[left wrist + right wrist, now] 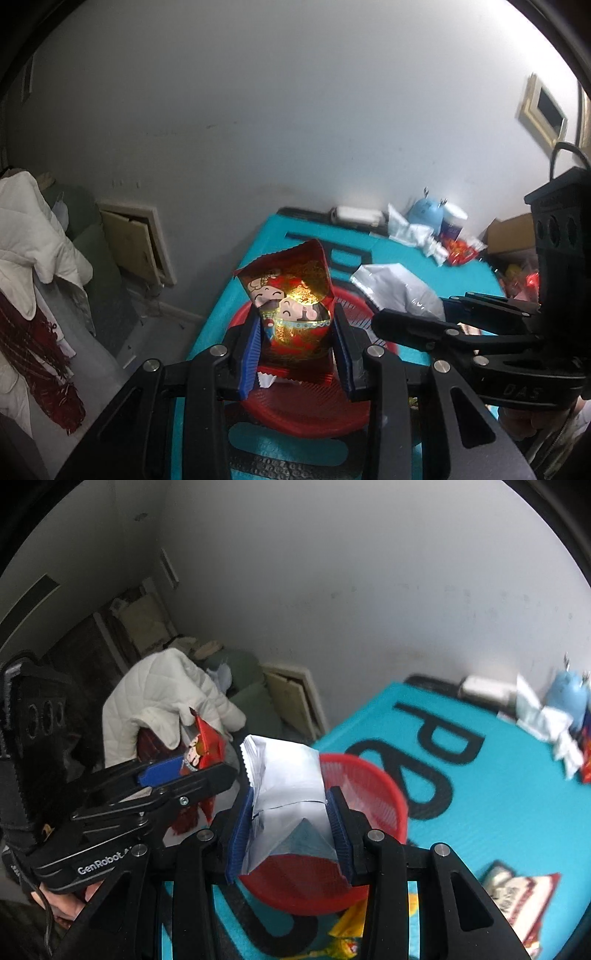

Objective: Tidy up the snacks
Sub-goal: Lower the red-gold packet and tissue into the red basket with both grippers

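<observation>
Grey wall and a teal desk (388, 251) fill the left wrist view. Left tool (295, 354) is closed on a red packet (295, 314), held upright over a red basket (306, 417) that sits near the desk's left edge. Right tool (417, 314) enters from the right with a white packet (395, 288) at its tip. Risk, as a judgement: both tools crowd one basket, so a joint descent could knock fingers together or tip the light basket toward the left edge and the floor. The foil packet is pinched low, so it may twist or slip on release and land outside the rim.

Right wrist view: right tool (291, 830) grips the white packet (284, 782) between both blue pads (238, 834), above the red basket (376, 797). Left tool (177, 775) lies just to the left, off the desk edge (332, 746), with the red packet (203, 749). Open room is on the desk's far side, toward the wall; loose packets (517, 893) lie at the near right corner and a yellow packet (347, 930) lies just beside the basket, so a sideways move there could sweep them. Clutter (550, 720) lines the far right edge.
</observation>
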A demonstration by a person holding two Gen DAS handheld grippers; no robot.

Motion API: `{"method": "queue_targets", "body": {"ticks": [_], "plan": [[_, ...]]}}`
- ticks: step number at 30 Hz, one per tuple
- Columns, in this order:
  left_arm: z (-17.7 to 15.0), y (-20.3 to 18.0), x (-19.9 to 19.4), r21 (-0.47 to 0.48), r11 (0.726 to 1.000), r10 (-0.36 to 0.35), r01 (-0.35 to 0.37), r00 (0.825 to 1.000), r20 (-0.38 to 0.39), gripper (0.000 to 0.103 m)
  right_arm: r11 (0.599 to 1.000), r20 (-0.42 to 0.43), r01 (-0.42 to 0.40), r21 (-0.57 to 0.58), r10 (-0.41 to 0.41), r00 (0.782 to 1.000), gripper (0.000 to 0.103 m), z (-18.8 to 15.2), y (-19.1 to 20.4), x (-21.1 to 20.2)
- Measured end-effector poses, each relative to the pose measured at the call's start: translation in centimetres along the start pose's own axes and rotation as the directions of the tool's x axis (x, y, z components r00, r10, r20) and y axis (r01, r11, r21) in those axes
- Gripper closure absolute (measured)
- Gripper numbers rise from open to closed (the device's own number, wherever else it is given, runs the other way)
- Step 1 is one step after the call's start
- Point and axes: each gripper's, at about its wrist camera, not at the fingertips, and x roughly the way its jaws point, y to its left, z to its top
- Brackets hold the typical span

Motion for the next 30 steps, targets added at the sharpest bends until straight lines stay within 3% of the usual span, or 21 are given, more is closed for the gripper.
{"method": "queue_targets", "body": {"ticks": [15, 25, 28, 30], "plan": [[-2.2, 1.0, 5.8, -0.03, 0.999, -0.016, 0.012, 0.987, -0.162, 0.069, 0.998, -0.171, -0.016, 0.06, 0.026, 0.985, 0.06, -2.2, -2.8, 4.6], [-2.4, 1.3, 7.2, -0.031, 0.999, 0.017, -0.025, 0.972, -0.236, 0.069, 0.997, -0.193, 0.013, 0.08, 0.002, 0.981, 0.049, -2.4, -3.6, 5.2], [-2.2, 1.4, 7.2, -0.038, 0.998, 0.035, -0.046, 0.969, -0.244, 0.065, 0.997, -0.182, 0.035, 0.071, -0.021, 0.983, 0.045, -2.2, -3.7, 4.8], [-2.1, 1.3, 6.7, -0.03, 0.997, 0.063, -0.071, 0.972, -0.227, 0.055, 0.997, -0.167, 0.045, 0.066, -0.033, 0.985, 0.045, -2.0, -3.7, 4.3]]}}
